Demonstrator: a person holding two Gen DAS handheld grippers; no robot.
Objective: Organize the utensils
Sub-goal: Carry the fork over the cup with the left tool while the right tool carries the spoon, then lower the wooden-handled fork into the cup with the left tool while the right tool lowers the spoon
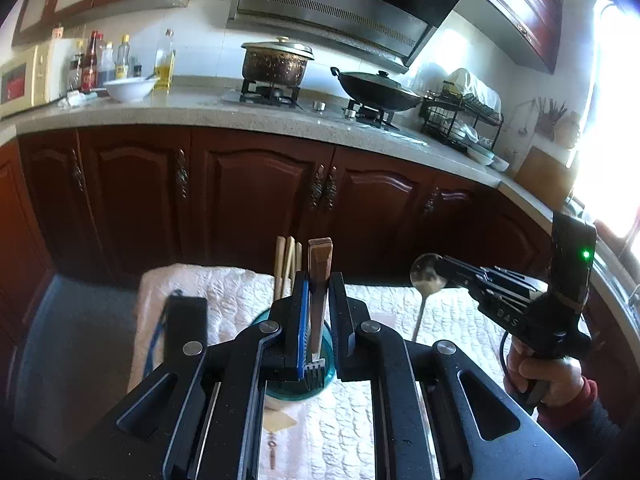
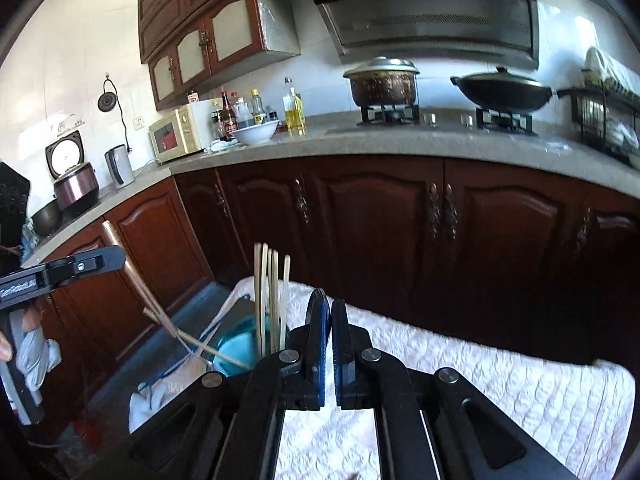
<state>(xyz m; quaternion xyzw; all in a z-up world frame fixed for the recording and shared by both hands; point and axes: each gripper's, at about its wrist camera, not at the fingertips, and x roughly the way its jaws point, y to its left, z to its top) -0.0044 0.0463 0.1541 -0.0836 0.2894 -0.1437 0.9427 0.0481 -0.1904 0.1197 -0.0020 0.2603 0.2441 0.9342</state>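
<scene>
- Fork [image 1: 319, 300]: a metal fork with a brown wooden handle, held upright between the jaws of the left gripper [image 1: 318, 320], handle end up and tines down near the pads' base. It hangs over the teal holder.
- Left gripper: jaws narrowed onto the fork's flat shaft, pointing somewhat downward across the quilted cloth; in the right wrist view its body enters from 9 o'clock [image 2: 60, 272], with the wooden handle angled beside it.
- Teal cup [image 1: 326, 364]: a round blue-green utensil holder under the left gripper; pale wooden chopsticks [image 1: 286, 264] stand in it, rising at 11 o'clock of the fork. In the right wrist view they stand upright [image 2: 268, 300] at 10 o'clock of the right gripper's tips.
- Right gripper [image 2: 331, 328]: blue-padded jaws pressed together. In the left wrist view it reaches in from 3 o'clock [image 1: 444, 266] and pinches a metal spoon [image 1: 425, 276] at the neck just under its bowl, bowl up and thin handle hanging down over the cloth.
- A hand [image 1: 548, 376] with a red cuff grips the right gripper's handle at 4 o'clock.
- White quilted cloth [image 2: 480, 364] covers the work surface beneath both tools.
- Beyond, at 12 o'clock, dark wooden cabinets and a stone counter [image 1: 200, 110] carry a lidded pot [image 1: 276, 62] and a wok [image 1: 378, 88].
</scene>
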